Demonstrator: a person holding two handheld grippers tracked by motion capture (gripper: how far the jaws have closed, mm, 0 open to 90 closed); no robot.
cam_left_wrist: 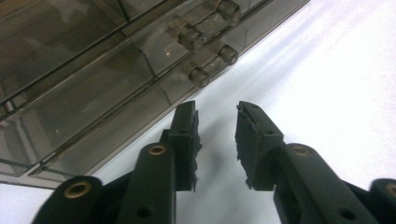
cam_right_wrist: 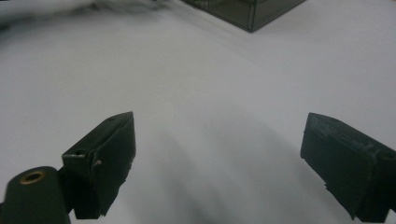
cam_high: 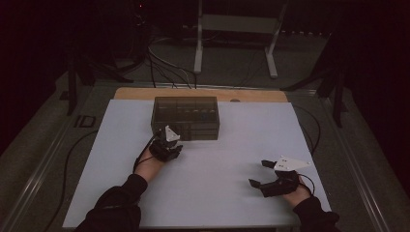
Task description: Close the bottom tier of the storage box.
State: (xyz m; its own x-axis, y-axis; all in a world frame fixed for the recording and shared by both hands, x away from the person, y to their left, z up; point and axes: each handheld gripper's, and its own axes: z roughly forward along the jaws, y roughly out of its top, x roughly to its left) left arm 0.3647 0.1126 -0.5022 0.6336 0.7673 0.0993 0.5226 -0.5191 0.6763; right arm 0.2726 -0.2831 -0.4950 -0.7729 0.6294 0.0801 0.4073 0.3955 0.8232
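Your left tongs (cam_left_wrist: 217, 140) stand narrowly parted, empty, just short of the smoky box's (cam_high: 186, 117) latch (cam_left_wrist: 212, 65); lid closed. Right tongs (cam_right_wrist: 217, 168) wait wide near the counter's (cam_high: 232, 159) right edge.

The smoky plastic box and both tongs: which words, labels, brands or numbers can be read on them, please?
None can be read. The plastic box shows small bright marks inside, too small and blurred to read. The left tongs and right tongs carry no print.
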